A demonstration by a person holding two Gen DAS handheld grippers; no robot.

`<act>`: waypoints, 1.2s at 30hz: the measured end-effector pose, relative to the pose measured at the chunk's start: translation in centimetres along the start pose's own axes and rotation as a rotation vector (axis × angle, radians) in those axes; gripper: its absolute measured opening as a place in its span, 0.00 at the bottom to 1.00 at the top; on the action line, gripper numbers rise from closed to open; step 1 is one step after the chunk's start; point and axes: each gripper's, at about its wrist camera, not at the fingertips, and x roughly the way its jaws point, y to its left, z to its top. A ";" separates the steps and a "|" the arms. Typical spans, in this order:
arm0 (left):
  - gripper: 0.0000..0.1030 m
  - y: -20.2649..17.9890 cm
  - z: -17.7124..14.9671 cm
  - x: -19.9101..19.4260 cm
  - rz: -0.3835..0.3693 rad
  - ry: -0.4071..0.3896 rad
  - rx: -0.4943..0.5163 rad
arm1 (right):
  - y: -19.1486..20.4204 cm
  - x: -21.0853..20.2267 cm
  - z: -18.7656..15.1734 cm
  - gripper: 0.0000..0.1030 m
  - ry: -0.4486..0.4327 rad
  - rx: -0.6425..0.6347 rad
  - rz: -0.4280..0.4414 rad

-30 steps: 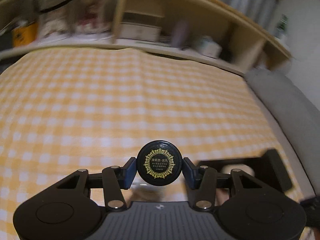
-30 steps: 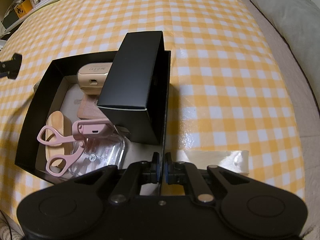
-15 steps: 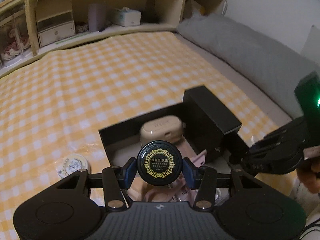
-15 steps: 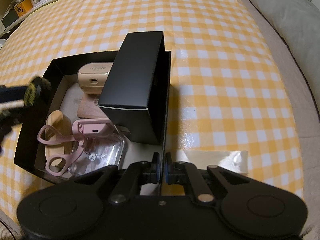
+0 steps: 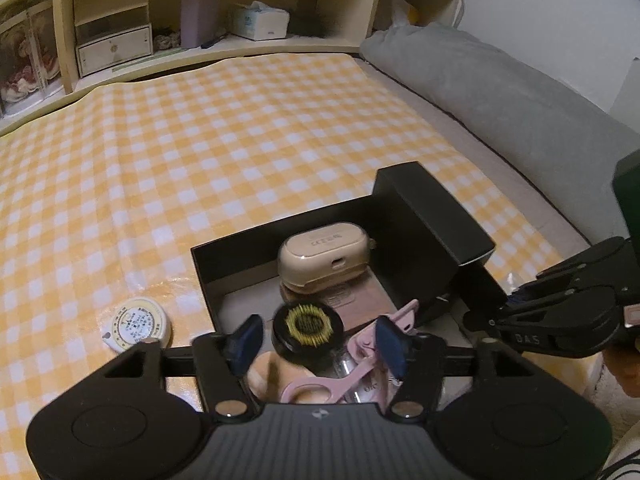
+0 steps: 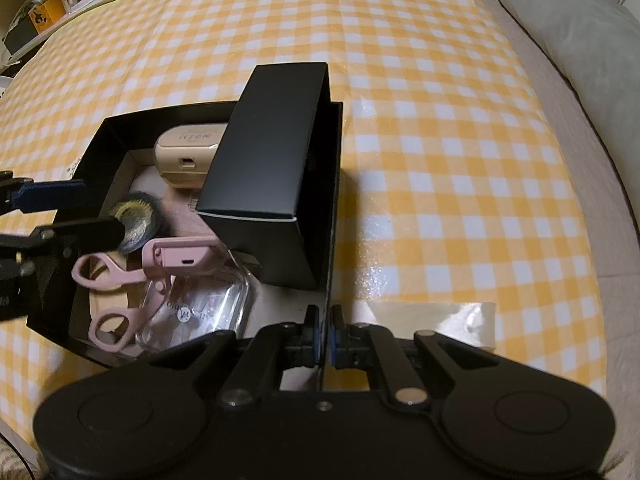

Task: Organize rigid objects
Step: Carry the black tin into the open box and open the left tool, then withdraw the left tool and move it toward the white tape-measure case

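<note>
Open black box [image 6: 100,136] on yellow checked cloth. Inside:

- beige earbud-type case [image 5: 324,252] at the far end
- black rectangular carton [image 6: 268,160] tilted along the right wall
- pink scissor-handled tool [image 6: 132,276] over a clear plastic case [image 6: 200,312]
- small round black jar [image 5: 307,330] with a gold-patterned lid, blurred, above the contents; contact with anything unclear

White round tin [image 5: 138,324] flat on the cloth just left of the box.
</note>
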 end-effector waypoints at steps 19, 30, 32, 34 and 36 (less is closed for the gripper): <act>1.00 -0.9 -0.1 -1.6 -0.013 0.013 0.000 | 0.1 0.0 0.0 0.05 0.000 0.000 0.000; 1.00 -0.1 0.6 -3.4 0.035 -0.051 -0.006 | 0.0 0.0 0.0 0.05 0.000 0.000 0.000; 1.00 0.9 1.1 -3.8 0.060 -0.072 -0.032 | 0.1 0.1 0.0 0.05 0.000 0.000 0.000; 1.00 2.5 1.4 -4.0 0.094 -0.090 -0.068 | 0.2 0.1 0.0 0.05 -0.001 0.000 0.000; 1.00 4.3 1.5 -4.2 0.142 -0.104 -0.103 | 0.1 0.0 0.0 0.05 0.000 0.000 0.000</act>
